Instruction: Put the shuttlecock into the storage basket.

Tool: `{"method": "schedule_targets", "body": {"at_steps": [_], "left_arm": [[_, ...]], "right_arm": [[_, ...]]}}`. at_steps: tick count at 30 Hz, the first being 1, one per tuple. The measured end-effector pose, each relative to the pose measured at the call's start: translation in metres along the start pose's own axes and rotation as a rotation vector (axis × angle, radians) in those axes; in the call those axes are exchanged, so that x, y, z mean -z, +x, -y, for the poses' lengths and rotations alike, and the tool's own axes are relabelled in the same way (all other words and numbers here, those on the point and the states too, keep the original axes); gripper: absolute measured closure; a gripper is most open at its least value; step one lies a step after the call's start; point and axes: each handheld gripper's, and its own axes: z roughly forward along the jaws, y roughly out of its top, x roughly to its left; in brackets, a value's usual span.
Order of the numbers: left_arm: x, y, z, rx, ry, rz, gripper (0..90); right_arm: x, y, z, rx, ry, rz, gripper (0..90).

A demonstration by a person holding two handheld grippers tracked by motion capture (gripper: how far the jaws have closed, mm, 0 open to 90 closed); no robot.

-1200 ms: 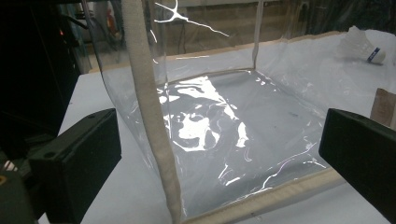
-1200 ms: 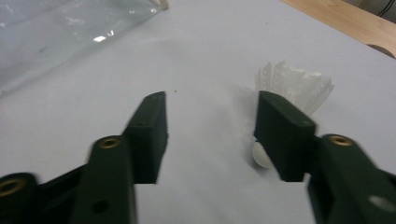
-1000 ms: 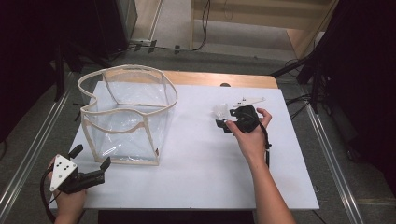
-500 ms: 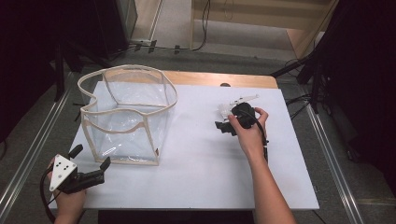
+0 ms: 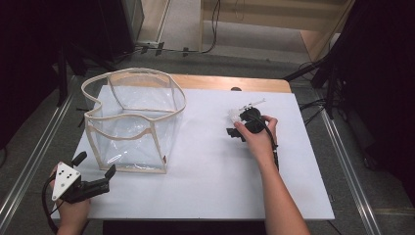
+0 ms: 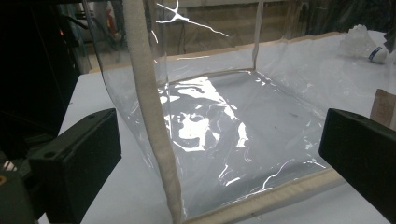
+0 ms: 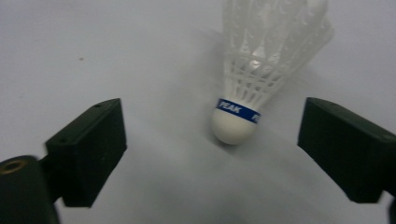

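Shuttlecock [image 7: 254,88] lies between your right gripper [image 7: 212,149] fingers, spread apart; your left gripper [image 5: 93,169] fingers too.

shuttlecock [image 7: 240,119]: white cork and white feathers, blue band with white lettering "PEAK" | bag [image 5: 132,125]: clear plastic, beige fabric trim on edges | table [image 5: 205,191]: white top, light wood strip at far edge | left gripper [image 5: 93,171]: black jaws, grey plate | right gripper [image 7: 212,154]: black jaws
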Motion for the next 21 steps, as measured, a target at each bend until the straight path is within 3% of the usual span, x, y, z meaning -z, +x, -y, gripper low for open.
{"method": "schedule_targets", "body": {"at_steps": [4, 10, 13, 16, 21], "left_arm": [[0.000, 0.000, 0.000, 0.001, -0.001, 0.001, 0.0], [0.000, 0.000, 0.000, 0.000, -0.001, 0.001, 0.0], [0.000, 0.000, 0.000, 0.001, -0.001, 0.001, 0.0], [0.000, 0.000, 0.000, 0.000, 0.000, 0.000, 0.0], [0.000, 0.000, 0.000, 0.000, -0.001, 0.000, 0.0]], "right_arm": [[-0.005, -0.005, 0.000, -0.054, 0.017, 0.020, 13.8], [-0.007, -0.008, -0.001, -0.144, 0.010, 0.045, 30.1], [-0.008, -0.008, -0.001, -0.194, 0.000, 0.028, 40.3], [-0.009, -0.007, -0.002, -0.199, 0.002, 0.005, 44.4], [-0.012, -0.005, -0.003, -0.221, 0.026, 0.032, 50.2]]}}
